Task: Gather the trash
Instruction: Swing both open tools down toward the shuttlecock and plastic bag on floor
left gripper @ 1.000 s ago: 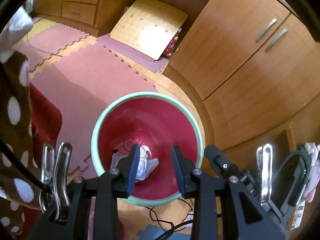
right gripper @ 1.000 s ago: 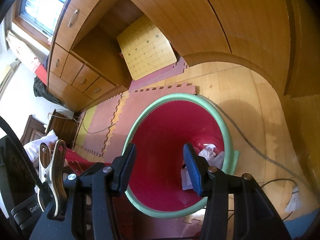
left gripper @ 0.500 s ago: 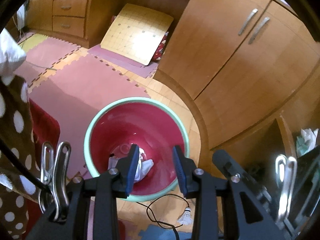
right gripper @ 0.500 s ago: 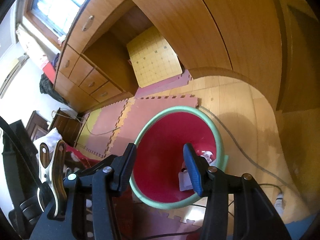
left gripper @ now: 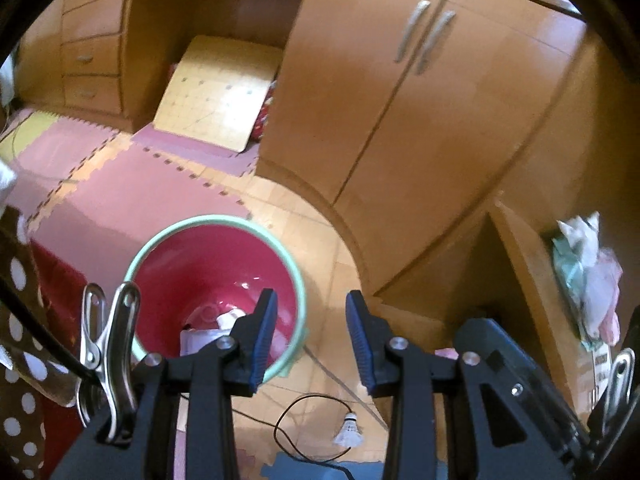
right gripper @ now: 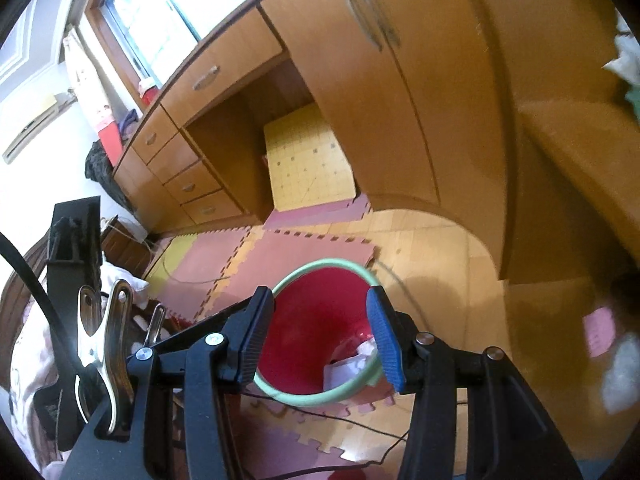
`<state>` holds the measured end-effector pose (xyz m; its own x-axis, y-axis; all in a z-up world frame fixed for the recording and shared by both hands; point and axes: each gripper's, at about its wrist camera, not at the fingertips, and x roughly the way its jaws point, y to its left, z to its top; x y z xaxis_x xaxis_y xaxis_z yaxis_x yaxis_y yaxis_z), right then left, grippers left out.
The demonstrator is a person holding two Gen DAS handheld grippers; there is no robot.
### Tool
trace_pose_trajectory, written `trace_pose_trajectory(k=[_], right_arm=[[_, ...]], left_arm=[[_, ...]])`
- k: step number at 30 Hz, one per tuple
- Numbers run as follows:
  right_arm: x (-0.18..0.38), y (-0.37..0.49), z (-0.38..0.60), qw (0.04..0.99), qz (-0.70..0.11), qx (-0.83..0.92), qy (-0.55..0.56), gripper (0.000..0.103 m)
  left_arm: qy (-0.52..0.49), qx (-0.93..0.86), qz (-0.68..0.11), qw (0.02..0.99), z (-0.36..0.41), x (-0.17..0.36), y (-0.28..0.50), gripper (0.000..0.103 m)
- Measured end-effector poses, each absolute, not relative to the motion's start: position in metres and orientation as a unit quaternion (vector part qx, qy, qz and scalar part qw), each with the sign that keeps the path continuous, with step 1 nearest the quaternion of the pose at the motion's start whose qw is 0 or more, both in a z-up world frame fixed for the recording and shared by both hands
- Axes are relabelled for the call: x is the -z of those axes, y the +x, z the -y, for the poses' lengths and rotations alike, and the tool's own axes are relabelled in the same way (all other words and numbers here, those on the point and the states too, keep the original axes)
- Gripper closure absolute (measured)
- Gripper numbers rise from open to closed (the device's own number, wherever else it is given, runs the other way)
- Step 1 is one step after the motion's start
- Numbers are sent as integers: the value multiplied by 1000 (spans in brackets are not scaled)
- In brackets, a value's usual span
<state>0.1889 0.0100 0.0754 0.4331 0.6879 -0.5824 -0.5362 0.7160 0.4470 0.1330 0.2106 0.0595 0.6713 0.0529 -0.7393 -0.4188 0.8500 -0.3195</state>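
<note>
A red bin with a mint-green rim (left gripper: pixel 160 240) stands on the floor, with crumpled white paper trash (left gripper: pixel 224 320) at its bottom. It also shows in the right wrist view (right gripper: pixel 312 320), with paper (right gripper: pixel 352 360) inside. My left gripper (left gripper: pixel 310 336) is open and empty, above and to the right of the bin. My right gripper (right gripper: pixel 320 336) is open and empty, high above the bin. Crumpled tissues and plastic (left gripper: pixel 588 272) lie on a wooden ledge at the right. A white shuttlecock (left gripper: pixel 349 434) lies on the floor.
Wooden cabinets (left gripper: pixel 420 120) curve around the right side. Pink foam mats (left gripper: pixel 140 188) cover the floor. A yellow gridded board (left gripper: pixel 216 92) leans under the desk. A black cable (left gripper: pixel 296 432) loops on the floor. A red bed with a dotted brown cloth (left gripper: pixel 20 360) is at left.
Both grippers have risen and drawn back from the bin, which looks smaller. The left view has swung right, showing the ledge with trash and the shuttlecock.
</note>
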Motion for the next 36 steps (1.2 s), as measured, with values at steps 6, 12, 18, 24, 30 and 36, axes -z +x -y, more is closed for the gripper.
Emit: trace_pose_trajectory(k=[6,12,18,24,30,36], right_arm=[[-95,179,28,860,-366,-345,88,52],[-99,163,60,881,-349,-316,49,52],[-77,136,88,895,-345,-281,-9,52],[-35,117,115,888,-373,-264,-53,52],[11,113,139,878,-405,-243,-77,52],[55,124,177,870,-446,-198,-71,52]], left_arm=[[-216,-98,-381,894,-173,-68,142,65],[-201,-74,-399,892,-145,-57,158,65],[-193,-62,-422,884,-122,-40,169,65],[-184,-54,-439,878,-106,-23,179,65],[-183,-40,-467,864,-84,3,192,65],[-168,-23,-503,848,-60,40,201,65]])
